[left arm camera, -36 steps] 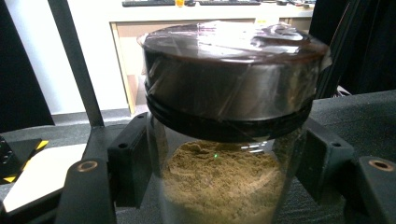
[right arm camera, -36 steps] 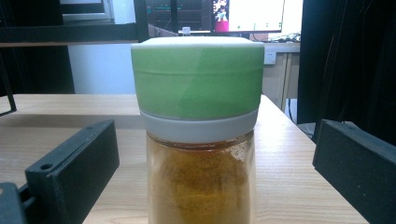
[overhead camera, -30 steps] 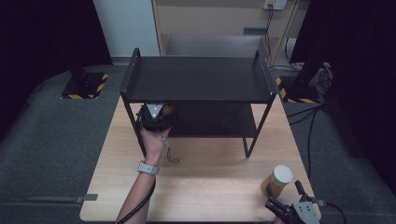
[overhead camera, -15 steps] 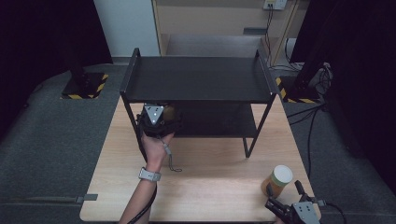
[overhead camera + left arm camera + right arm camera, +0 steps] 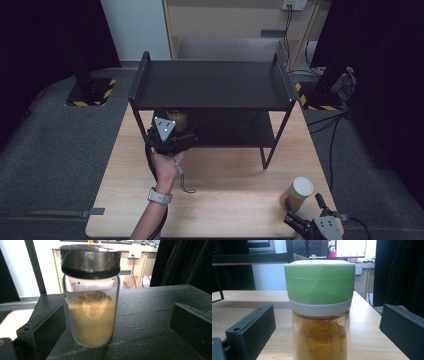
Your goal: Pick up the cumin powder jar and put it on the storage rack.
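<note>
Wooden bench [image 5: 225, 200] carries a black rack [image 5: 210, 85]. On its lower shelf's left end stands the black-lidded jar [image 5: 90, 296], upright, between the spread left tongs [image 5: 117, 327]: placed. Near the bench's front right corner, the green-lidded jar [image 5: 320, 312] stands upright between the spread right tongs [image 5: 324, 340], likely next.

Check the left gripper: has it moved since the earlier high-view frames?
Yes. The left gripper has pulled back slightly from the shelf rack toward the person, jaws open, leaving the black-lidded jar on the lower shelf.
</note>
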A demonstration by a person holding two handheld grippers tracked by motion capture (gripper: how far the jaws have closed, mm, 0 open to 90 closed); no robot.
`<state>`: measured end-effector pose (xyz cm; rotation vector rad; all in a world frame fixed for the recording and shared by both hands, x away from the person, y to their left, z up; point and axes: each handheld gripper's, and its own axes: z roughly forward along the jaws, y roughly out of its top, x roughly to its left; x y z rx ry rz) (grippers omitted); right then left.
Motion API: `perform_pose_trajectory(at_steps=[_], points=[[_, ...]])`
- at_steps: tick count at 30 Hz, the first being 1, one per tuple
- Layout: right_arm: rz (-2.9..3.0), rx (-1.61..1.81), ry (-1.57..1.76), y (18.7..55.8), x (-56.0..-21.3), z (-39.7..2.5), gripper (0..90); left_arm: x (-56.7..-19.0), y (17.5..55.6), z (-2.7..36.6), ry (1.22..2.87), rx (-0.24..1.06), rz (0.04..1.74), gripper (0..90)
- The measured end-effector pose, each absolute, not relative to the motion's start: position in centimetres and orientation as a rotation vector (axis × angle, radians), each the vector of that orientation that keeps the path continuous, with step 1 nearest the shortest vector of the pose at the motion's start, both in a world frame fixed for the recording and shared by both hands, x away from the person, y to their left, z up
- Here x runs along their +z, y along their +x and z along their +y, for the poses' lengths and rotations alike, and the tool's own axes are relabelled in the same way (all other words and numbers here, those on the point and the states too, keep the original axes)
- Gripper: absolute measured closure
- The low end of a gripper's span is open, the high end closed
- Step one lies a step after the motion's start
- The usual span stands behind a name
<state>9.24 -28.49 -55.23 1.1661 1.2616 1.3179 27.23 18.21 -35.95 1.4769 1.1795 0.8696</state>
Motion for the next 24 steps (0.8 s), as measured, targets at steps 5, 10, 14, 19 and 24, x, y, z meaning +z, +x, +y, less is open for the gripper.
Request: perform_pose_trajectory(at_steps=[5, 10, 14, 19, 24], points=[[1.264, 1.319, 1.166, 9.3, -55.2, -28.5, 0.7, -36.2, 26.2, 18.7, 1.494, 0.863, 1.168, 0.0], [1.26, 1.316, 1.168, 9.2, -55.2, -28.5, 0.7, -36.5, 25.4, 19.4, 1.486, 0.843, 1.17, 0.0], [1.265, 1.318, 1.167, 9.3, -55.2, -28.5, 0.7, -36.8, 24.9, 20.0, 1.488, 0.822, 1.178, 0.0], [1.271, 1.316, 1.166, 9.3, -55.1, -28.5, 0.7, -37.2, 24.3, 20.5, 1.493, 0.823, 1.181, 0.0], [1.272, 1.315, 1.166, 9.3, -55.1, -28.5, 0.7, -37.7, 23.5, 21.2, 1.493, 0.83, 1.17, 0.0]])
